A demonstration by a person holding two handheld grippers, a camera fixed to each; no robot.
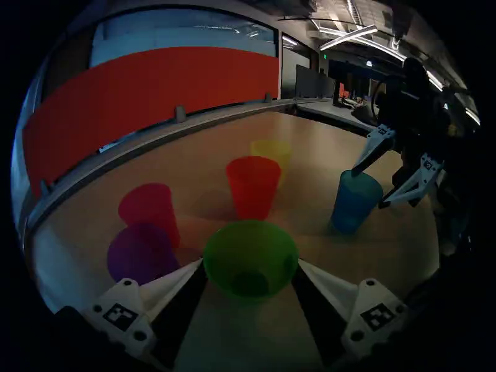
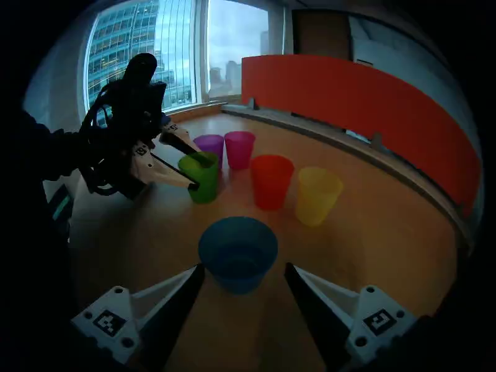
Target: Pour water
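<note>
Wooden table [image 2: 384,248], red partition [image 2: 372,105], tall windows [image 2: 149,56], seemingly dim

Yellow cup [image 1: 276,150] half behind the red cup [image 1: 253,186] (lower part out of sight)

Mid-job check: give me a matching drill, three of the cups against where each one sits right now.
1. green plastic cup
2. blue plastic cup
3. yellow plastic cup

A. between the fingers of the right gripper
B. between the fingers of the left gripper
C. standing free on the wooden table, beside the red plastic cup

Pairs: 1-B, 2-A, 3-C.
</note>
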